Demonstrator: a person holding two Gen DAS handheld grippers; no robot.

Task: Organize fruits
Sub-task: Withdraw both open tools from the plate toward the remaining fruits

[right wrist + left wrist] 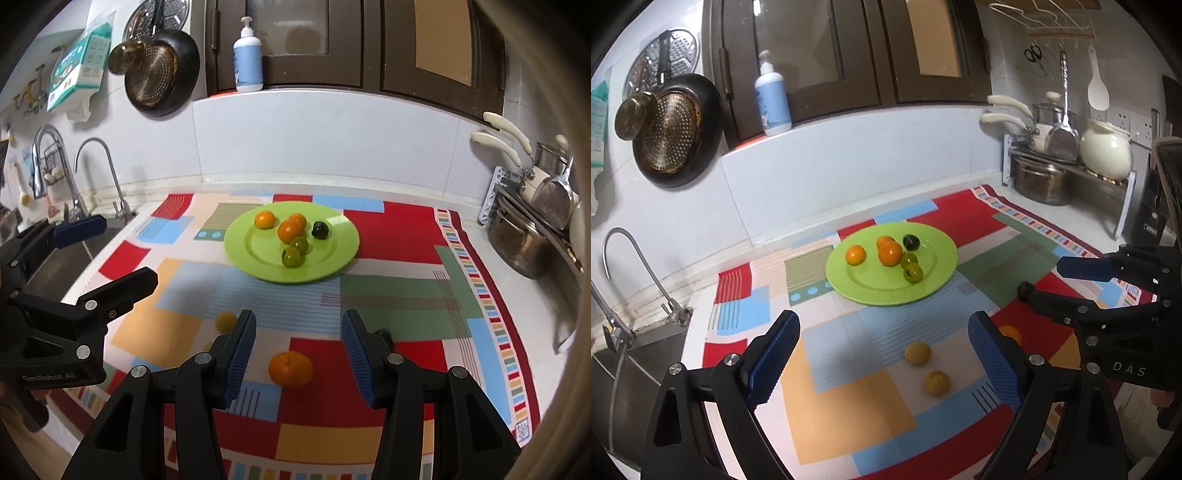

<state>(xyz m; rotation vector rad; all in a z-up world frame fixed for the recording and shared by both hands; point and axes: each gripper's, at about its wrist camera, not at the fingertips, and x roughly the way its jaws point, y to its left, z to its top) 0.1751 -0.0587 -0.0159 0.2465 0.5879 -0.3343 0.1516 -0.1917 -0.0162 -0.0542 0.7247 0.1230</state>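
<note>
A green plate on the patchwork cloth holds three oranges, two green fruits and one dark fruit. My left gripper is wide open above the cloth. Two yellow fruits lie between its fingers, untouched. My right gripper is open, and an orange lies on the cloth between its pads, clear of both. A small dark fruit sits just beyond its right finger. One yellow fruit shows left of it. Each gripper appears in the other's view: the right gripper and the left gripper.
A sink with taps borders the cloth on the left. Pots on a rack stand at the right. A pan hangs on the wall and a pump bottle stands on the ledge behind.
</note>
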